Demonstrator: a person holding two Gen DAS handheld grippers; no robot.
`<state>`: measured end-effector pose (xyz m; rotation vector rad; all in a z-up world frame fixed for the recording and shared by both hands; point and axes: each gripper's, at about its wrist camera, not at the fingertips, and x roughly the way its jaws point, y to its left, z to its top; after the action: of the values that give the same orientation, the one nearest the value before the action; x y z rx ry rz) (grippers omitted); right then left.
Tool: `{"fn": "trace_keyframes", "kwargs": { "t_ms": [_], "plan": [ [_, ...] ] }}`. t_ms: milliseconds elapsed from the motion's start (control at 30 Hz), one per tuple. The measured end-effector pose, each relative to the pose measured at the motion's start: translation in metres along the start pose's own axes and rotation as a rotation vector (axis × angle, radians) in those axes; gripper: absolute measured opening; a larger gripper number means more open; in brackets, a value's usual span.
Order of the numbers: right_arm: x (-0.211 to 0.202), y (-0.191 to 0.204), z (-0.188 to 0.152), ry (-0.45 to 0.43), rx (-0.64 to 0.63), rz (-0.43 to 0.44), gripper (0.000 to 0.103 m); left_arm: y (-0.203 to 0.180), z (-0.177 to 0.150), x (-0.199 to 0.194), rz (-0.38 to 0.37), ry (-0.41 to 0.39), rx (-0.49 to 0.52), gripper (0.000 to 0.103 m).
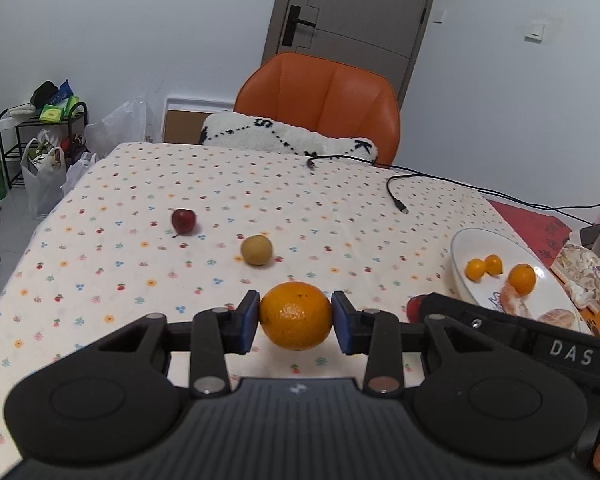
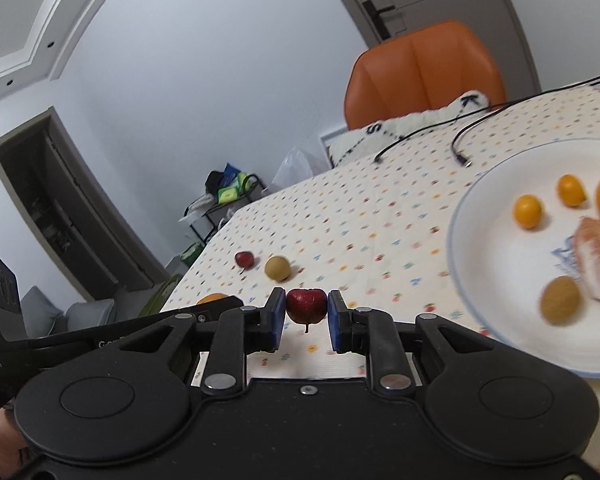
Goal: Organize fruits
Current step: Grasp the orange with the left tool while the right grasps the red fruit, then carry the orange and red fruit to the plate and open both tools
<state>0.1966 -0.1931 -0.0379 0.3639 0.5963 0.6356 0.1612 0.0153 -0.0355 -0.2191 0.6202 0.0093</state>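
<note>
Tabletop (image 1: 100, 264) under a spotted cloth runs ahead of both grippers. White plate (image 2: 480, 184) sits ahead and to the right of the right gripper, already carrying small orange fruits, a peeled segment and a brownish round fruit; blurred in this view.

Left gripper (image 1: 295, 317): blue pads pressed on either side of an orange (image 1: 295, 316), held just above the cloth. Beyond it lie a brown fruit (image 1: 257, 249) and, farther left, a small red fruit (image 1: 183, 221), both loose on the cloth, apart from each other.

Right gripper (image 2: 306, 312): closed on a dark red fruit (image 2: 306, 305), stem pointing down, lifted clear of the tabletop. The left gripper's body lies close on its left side.

Risks, as I judge them: the two grippers are near each other, so both heading to the plate at once could knock together. The orange is round and held only at its widest line; a tilt or loosened squeeze could let it roll out. The red fruit is small and glossy, apt to slip. Fruit released high over the plate may bounce or scatter what is there. A black cable (image 1: 396, 194) lies farther ahead, right.

Writing: "DAS" (image 1: 571, 349) on the right gripper's body; "S" and "K" stitched on the cushion (image 1: 288, 136).
</note>
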Motion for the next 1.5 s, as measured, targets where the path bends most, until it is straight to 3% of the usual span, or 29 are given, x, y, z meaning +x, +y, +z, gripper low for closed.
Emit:
{"fn": "trace_keyframes", "kwargs": {
  "t_ms": [767,1500],
  "plan": [
    [-0.058,-0.039,0.007,-0.115,0.035,-0.055,0.021,-0.069,-0.001,-0.004,-0.065,-0.016,0.092,0.037],
    [-0.086,-0.087,0.011,-0.173,0.106,-0.168,0.021,-0.109,0.001,0.029,-0.142,0.023,0.126,0.037]
  ]
}}
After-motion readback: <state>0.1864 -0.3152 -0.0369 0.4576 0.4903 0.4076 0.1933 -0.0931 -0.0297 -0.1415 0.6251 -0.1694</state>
